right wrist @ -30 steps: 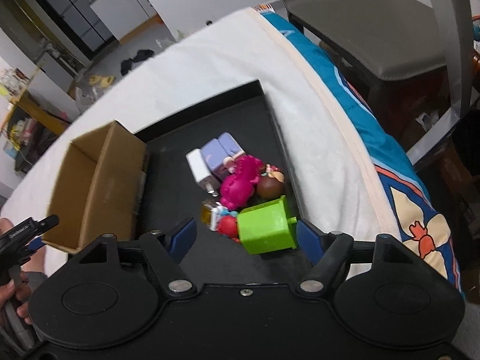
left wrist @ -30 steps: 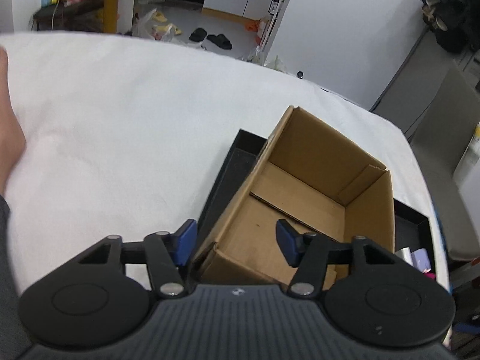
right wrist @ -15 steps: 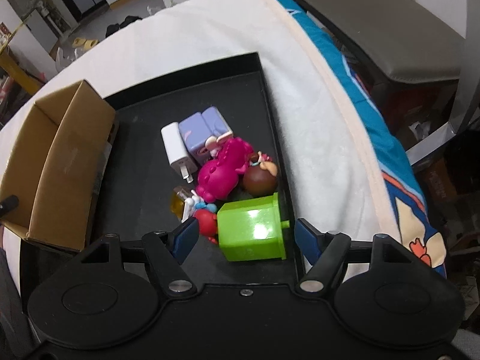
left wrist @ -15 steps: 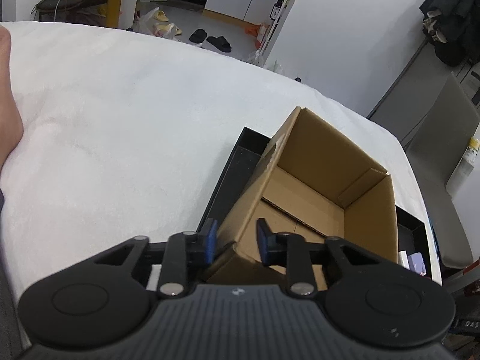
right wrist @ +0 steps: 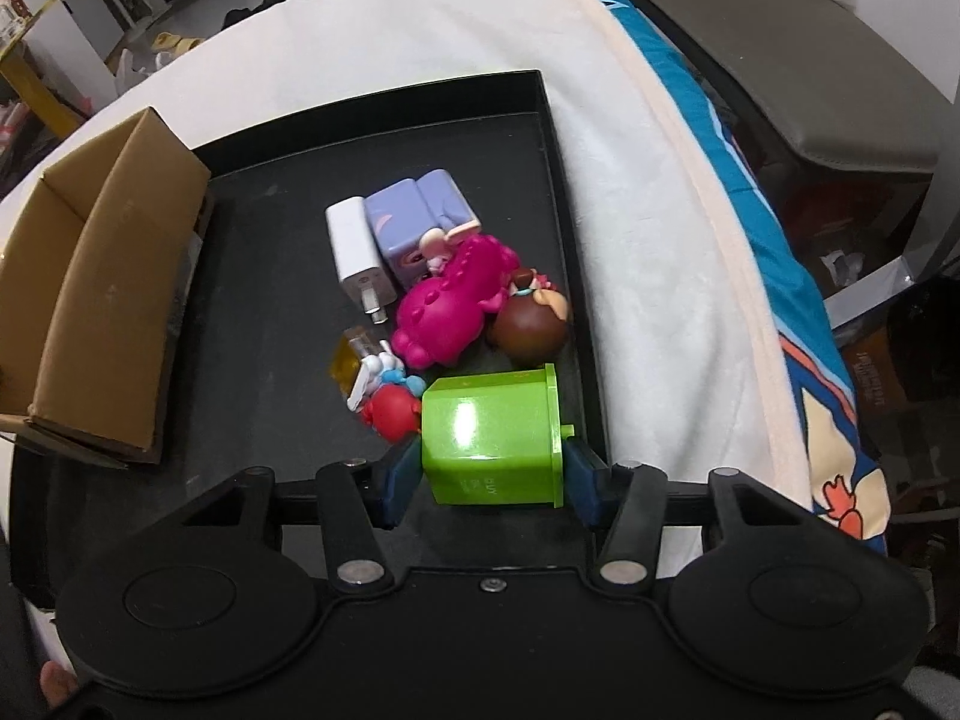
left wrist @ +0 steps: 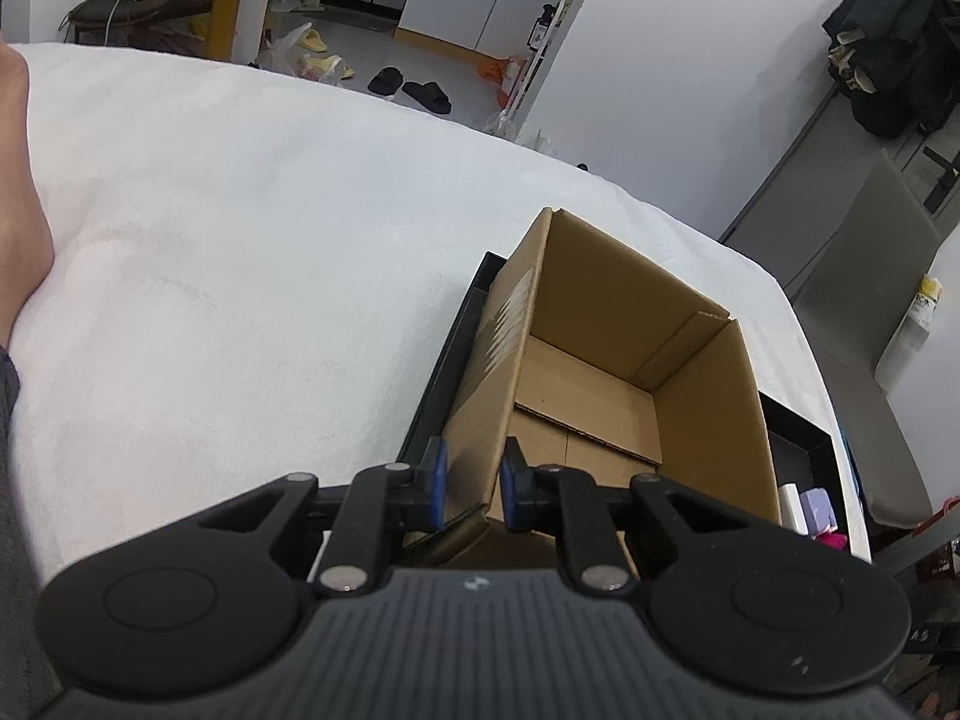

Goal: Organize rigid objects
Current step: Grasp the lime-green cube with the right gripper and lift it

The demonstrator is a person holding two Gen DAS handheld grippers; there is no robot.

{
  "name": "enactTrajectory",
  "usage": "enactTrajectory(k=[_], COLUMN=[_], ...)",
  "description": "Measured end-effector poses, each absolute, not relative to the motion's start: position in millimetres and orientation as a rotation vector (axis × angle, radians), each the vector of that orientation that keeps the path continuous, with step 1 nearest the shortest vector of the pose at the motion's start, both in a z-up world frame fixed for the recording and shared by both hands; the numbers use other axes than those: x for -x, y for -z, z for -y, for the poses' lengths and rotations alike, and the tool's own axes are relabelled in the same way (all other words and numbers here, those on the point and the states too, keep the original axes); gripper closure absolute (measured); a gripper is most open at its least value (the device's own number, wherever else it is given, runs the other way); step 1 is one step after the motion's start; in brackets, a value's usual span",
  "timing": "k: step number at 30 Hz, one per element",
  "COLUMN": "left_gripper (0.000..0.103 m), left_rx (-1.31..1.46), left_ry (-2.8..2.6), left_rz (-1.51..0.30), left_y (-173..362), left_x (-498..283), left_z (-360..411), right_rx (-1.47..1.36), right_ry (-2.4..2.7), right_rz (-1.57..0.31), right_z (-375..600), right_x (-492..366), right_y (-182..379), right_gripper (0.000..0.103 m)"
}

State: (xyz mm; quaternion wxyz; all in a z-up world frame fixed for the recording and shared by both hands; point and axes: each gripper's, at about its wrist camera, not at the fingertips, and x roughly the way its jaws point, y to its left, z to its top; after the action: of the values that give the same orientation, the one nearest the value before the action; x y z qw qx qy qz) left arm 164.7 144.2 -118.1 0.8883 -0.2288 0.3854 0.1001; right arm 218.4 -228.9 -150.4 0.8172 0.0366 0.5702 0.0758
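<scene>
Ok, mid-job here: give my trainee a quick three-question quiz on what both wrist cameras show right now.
1. True or false: the cardboard box already has toys inside.
2. What does the left gripper clamp?
A) the black tray's rim
B) the box's near wall
C) the white charger
3. Which object sits between the right gripper fingers?

Key
1. False; the box's floor shows bare cardboard.
2. B; one finger is outside the wall, one inside.
3. The green container, lying on its side in the black tray; the jaws are closing around it, and the pads look about at its sides.
</scene>
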Motion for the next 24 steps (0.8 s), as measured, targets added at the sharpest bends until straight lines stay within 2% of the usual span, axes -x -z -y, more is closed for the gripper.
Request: enactTrajectory(k=[24], left_gripper=[0.086], left_rx=[0.483], left_ry=[-0.123], left_rz=[-0.770], left_y=[122], left_x=[-153], left_z=[-158], right_rx=[-0.120], right_ry=[-0.238], right_rz=[-1.097], right_z=[200], right_x=[-204], right_y=[85], right_gripper=[0.054])
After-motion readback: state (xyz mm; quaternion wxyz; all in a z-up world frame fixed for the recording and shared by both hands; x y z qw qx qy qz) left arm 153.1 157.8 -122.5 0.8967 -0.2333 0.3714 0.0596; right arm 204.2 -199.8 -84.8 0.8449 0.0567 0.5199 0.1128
